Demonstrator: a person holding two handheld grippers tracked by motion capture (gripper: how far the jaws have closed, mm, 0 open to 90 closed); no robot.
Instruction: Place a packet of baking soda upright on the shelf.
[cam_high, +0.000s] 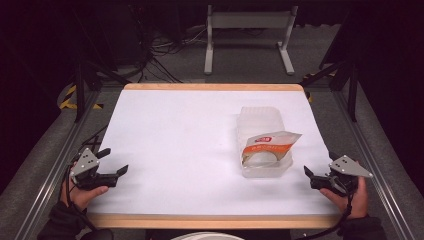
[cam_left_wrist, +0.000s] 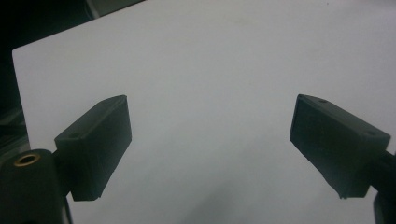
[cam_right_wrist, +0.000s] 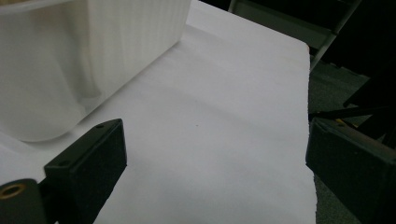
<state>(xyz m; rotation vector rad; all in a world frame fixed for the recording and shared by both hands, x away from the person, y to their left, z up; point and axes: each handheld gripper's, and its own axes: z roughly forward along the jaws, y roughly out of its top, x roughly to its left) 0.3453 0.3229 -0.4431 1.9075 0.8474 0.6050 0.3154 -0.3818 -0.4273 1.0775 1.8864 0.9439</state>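
Observation:
A clear plastic container (cam_high: 261, 142) stands right of the table's middle. An orange-and-white bag (cam_high: 268, 145) sits inside its near half, sticking up above the rim. My left gripper (cam_high: 114, 162) rests at the table's near left edge, open, with bare white tabletop between its jaws. My right gripper (cam_high: 320, 170) is at the near right edge, open, a short way right of the container. In the right gripper view the container's ribbed wall (cam_right_wrist: 70, 60) fills the upper left, beyond the left jaw; nothing lies between the jaws.
The white table (cam_high: 175, 140) has wooden strips along its near and far edges. A grey metal frame (cam_high: 247, 30) and cables stand on the floor beyond. Metal rails run along both sides of the table.

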